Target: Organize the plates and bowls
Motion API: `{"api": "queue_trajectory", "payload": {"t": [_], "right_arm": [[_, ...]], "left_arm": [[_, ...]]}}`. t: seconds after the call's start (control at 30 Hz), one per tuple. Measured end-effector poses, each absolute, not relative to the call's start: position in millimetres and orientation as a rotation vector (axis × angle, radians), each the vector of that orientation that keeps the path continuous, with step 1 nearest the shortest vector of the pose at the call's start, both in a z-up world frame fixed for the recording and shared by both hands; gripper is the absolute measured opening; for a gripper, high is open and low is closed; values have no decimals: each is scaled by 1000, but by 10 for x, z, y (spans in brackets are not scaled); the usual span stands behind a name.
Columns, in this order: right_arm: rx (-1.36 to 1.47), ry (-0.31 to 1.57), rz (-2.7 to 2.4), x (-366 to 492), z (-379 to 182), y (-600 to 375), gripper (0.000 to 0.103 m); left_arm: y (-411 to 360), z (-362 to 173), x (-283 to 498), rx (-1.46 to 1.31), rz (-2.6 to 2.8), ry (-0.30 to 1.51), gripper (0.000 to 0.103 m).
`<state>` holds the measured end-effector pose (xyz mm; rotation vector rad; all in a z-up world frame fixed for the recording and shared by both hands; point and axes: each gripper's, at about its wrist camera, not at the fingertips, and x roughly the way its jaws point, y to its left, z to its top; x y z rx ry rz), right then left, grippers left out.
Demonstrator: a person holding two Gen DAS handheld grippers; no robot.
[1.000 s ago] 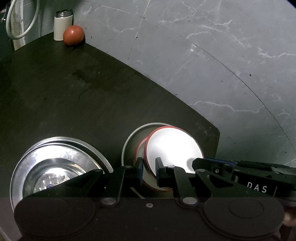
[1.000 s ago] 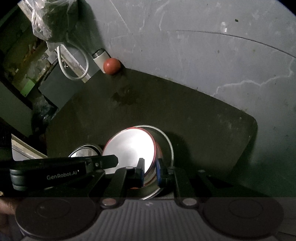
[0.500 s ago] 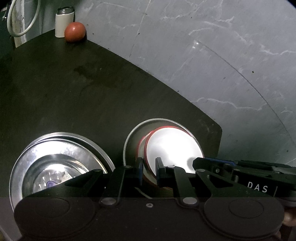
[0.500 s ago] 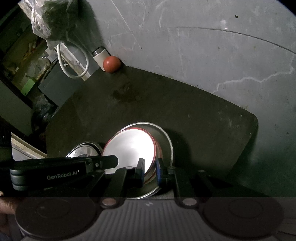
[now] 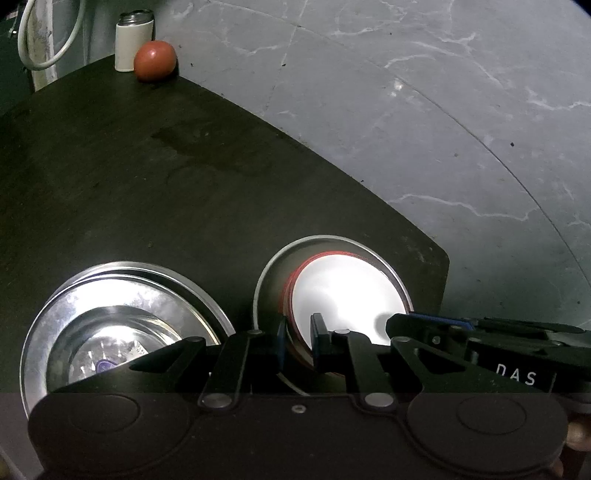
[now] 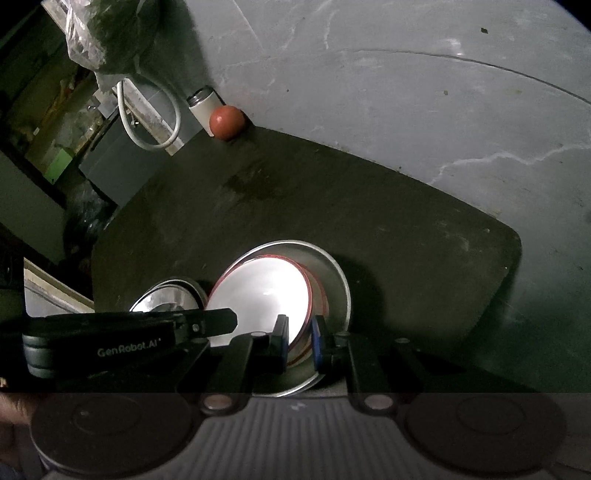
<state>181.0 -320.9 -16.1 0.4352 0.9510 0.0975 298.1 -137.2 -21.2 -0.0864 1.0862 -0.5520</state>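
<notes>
A white bowl with a red rim sits nested in another like it, inside a steel plate near the dark table's right end. My left gripper is shut on the bowl's left rim. My right gripper is shut on the opposite rim. Each gripper shows in the other's view: the right gripper from the right and the left gripper from the left. A steel bowl on stacked steel plates stands just left of them.
A red tomato and a white canister stand at the table's far corner. A white cable and a plastic bag hang beyond it. Grey marbled floor lies past the table's curved edge.
The red-rimmed bowl sits slightly lower inside the steel plate than a second ago. Both grippers keep the same grip on its rim.
</notes>
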Motion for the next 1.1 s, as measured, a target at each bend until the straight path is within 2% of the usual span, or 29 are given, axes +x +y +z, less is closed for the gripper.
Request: {"api": "queue_trajectory", "payload": {"t": [1.1], "right_arm": [[393, 994, 99, 1899, -192, -3185, 15]], "left_arm": [[-1484, -164, 2987, 33, -546, 1090, 19]]}}
